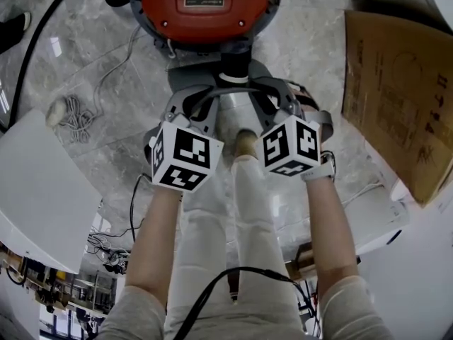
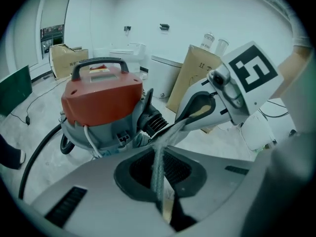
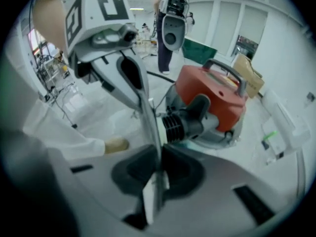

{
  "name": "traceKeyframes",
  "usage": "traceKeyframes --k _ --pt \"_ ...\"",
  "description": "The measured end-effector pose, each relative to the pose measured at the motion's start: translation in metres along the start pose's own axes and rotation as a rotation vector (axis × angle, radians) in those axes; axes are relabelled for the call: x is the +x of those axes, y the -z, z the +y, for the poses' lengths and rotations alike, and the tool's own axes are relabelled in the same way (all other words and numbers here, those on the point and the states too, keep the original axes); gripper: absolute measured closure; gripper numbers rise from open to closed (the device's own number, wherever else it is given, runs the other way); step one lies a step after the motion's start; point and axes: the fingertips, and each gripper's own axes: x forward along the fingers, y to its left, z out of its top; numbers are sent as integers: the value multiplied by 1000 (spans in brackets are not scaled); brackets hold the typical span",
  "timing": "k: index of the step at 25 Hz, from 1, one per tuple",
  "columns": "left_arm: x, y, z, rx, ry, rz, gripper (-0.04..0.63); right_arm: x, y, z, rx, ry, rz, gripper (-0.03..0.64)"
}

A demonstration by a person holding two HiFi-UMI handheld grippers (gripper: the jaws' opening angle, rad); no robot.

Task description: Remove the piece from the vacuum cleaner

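Rounded red plastic vacuum cleaner (image 1: 205,6) on a grey base, at 12 o'clock on the glossy marbled floor (image 1: 106,69). Ribbed black piece (image 3: 174,127) still seated in its front port. Left tongs (image 2: 159,154) and right tongs (image 3: 159,159) both closed, tips meeting just before that piece; grip on it not discernible. Flat cardboard box (image 1: 396,98) at 3 o'clock, coiled grey cord (image 1: 71,112) at 9 o'clock.
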Motion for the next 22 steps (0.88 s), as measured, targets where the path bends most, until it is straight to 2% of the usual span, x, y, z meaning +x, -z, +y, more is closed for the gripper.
traceKeyframes --k 5,9,11,15,22 --pt "-3 -12 -11 64 -10 10 558 9 10 1 138 -39 -38 577" --pt "4 -7 -11 16 27 -5 558 13 11 2 216 -55 -56 577" --pt "7 -4 -9 0 37 -2 558 12 10 1 179 -35 -35 577" --pt "12 1 -5 2 40 9 559 6 9 1 11 14 45 578" --pt "15 7 4 -57 39 -22 559 -4 -3 6 -140 53 111 578"
